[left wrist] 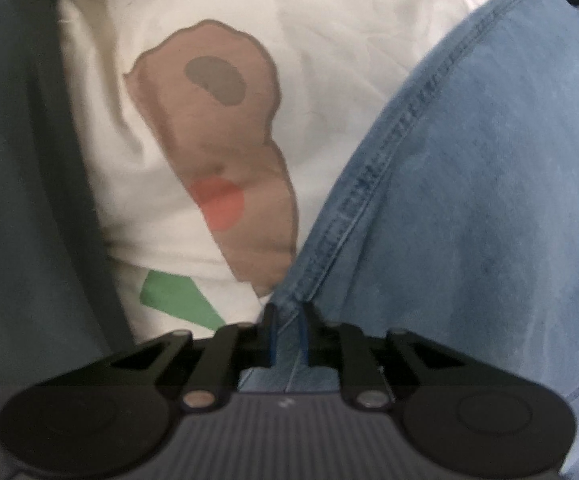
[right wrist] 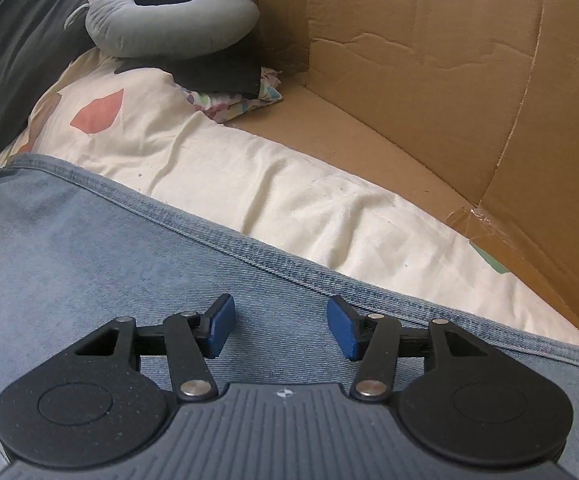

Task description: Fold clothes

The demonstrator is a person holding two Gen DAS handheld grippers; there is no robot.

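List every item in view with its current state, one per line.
Left tool: nearly shut, pinching the denim seam.
Right tool: open, empty, over the denim.
Jeans: spread flat on the sheet.
Sheet: wrinkled.
Cardboard box: open.
Neck pillow: resting on folded dark cloth.

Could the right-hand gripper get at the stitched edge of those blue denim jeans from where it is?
Probably yes. The right gripper hangs open over the blue denim jeans, whose stitched edge lies just ahead on the cream bedsheet; nothing lies between.
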